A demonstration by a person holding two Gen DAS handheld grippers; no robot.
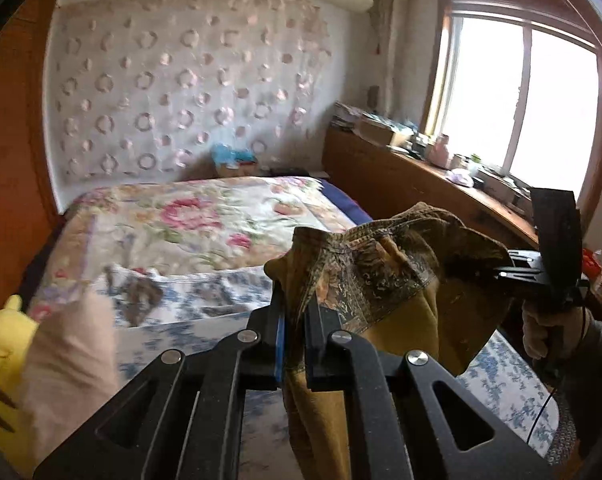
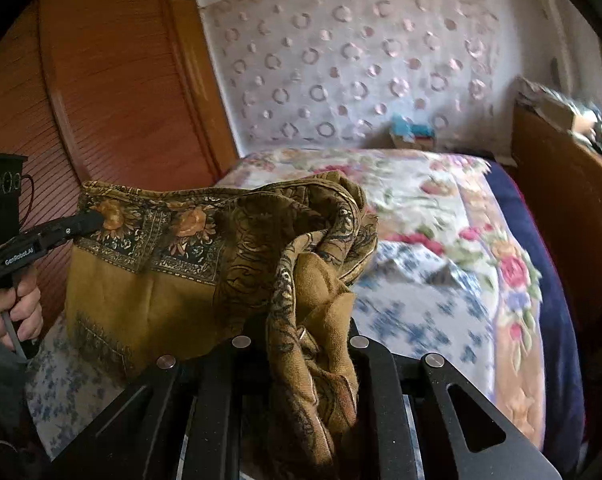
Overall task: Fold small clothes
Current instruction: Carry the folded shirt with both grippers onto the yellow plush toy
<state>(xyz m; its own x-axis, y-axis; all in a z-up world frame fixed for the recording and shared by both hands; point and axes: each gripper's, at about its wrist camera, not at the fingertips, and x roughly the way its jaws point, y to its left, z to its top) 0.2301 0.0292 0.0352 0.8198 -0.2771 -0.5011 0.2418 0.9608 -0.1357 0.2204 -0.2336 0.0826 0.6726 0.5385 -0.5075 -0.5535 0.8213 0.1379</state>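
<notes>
A bedroom with a circle-patterned wall fills the upper frame; a floral bed lies mid-frame. Above it hangs a mustard scarf, centre frame, stretched between both grippers. Left fingers and right fingers each pinch a corner.
</notes>
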